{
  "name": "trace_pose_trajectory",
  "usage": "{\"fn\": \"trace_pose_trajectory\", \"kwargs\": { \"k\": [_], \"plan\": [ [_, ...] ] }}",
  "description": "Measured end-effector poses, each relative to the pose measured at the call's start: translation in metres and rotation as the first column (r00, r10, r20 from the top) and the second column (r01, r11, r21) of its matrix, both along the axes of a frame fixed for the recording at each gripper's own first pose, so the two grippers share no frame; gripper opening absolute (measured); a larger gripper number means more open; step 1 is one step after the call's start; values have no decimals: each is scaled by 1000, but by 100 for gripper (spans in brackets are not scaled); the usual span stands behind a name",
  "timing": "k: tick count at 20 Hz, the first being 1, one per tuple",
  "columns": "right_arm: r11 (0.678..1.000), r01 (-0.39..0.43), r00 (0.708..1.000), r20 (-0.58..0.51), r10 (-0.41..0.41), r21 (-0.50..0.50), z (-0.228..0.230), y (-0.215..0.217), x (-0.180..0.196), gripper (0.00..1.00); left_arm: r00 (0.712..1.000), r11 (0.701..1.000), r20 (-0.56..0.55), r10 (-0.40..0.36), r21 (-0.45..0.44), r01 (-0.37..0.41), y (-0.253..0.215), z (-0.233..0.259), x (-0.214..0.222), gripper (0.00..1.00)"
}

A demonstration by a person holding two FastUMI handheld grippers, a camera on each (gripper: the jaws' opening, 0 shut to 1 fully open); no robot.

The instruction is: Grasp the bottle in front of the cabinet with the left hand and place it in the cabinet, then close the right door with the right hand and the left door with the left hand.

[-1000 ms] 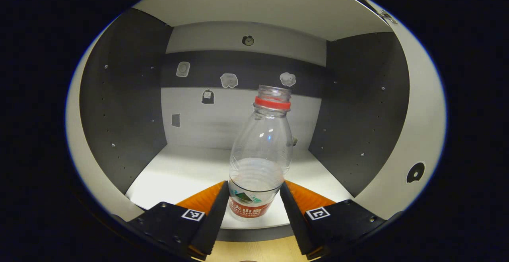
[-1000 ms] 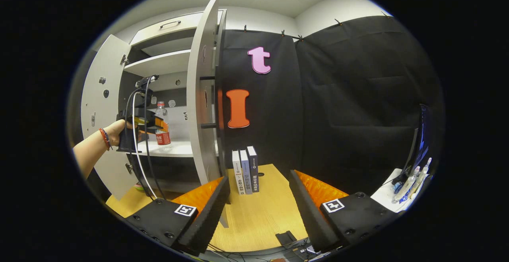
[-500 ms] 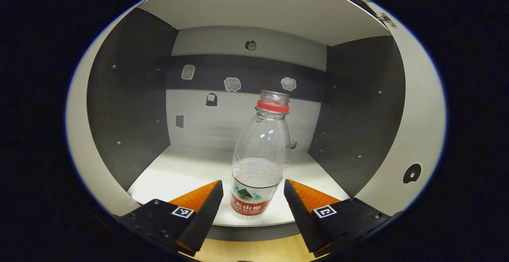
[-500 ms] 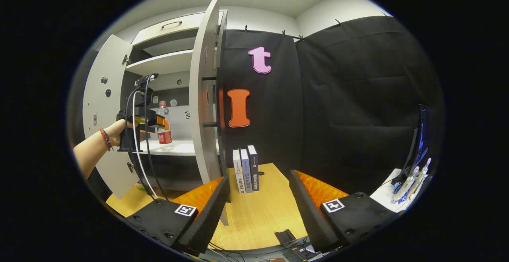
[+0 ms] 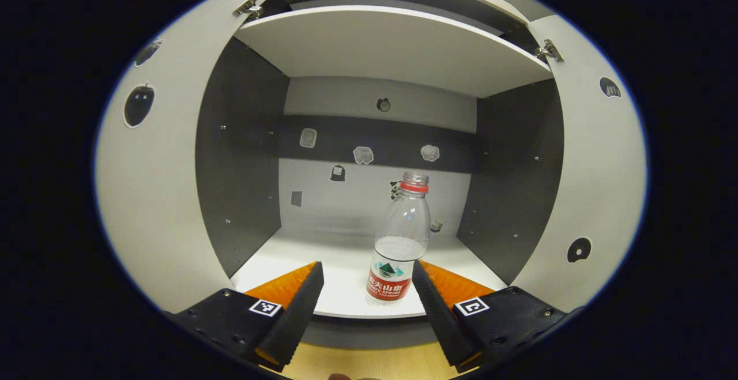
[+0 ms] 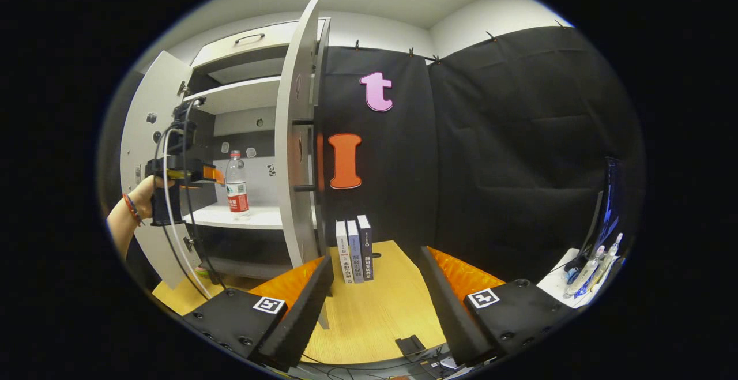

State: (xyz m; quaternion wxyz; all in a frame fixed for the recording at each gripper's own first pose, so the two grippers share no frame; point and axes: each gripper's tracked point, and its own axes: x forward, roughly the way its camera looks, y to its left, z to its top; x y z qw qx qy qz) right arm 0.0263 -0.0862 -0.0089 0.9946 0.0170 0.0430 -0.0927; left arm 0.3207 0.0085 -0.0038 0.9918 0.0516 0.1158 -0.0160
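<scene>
Looking at the cabinet point(image 5: 398, 51) first: both doors hang wide open, the left door point(image 5: 155, 195) and right door point(image 5: 594, 184) framing a grey-walled compartment with little stickers across the back panel. In the right gripper view the right door point(image 6: 297, 138) stands edge-on, with the wooden bench point(image 6: 369, 305) below it and three books point(image 6: 354, 250) upright against the black cloth. Next down in size, the left claw point(image 5: 367, 305) is released, fingers spread and apart from the bottle, sitting just outside the shelf's front edge. The right gripper view shows that left claw point(image 6: 214, 175) near the bottle too, gripped by a hand point(image 6: 141, 192) with a wristband. The right claw point(image 6: 375, 305) is also released, hanging over the bench with nothing between its fingers. Smallest bit: the water bottle point(image 5: 400, 247) stands upright on the white shelf point(image 5: 346, 267), near the front edge, capless with a red neck ring and red label, partly filled.
</scene>
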Motion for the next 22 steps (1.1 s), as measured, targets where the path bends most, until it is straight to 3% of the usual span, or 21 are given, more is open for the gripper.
{"fn": "trace_pose_trajectory", "kwargs": {
  "k": [8, 16, 22],
  "plan": [
    [997, -78, 997, -12, 77, -12, 3, 19, 29, 99, 987, 1000, 160, -6, 29, 1, 36, 74, -118, 94],
    [991, -136, 991, -19, 136, -20, 4, 28, 67, 100, 981, 999, 191, -11, 36, 4, 67, 90, -217, 94],
    [991, -131, 991, -9, 131, -28, 9, 28, 97, 99, 974, 999, 227, -6, 51, -5, 85, 110, -275, 94]
  ]
}}
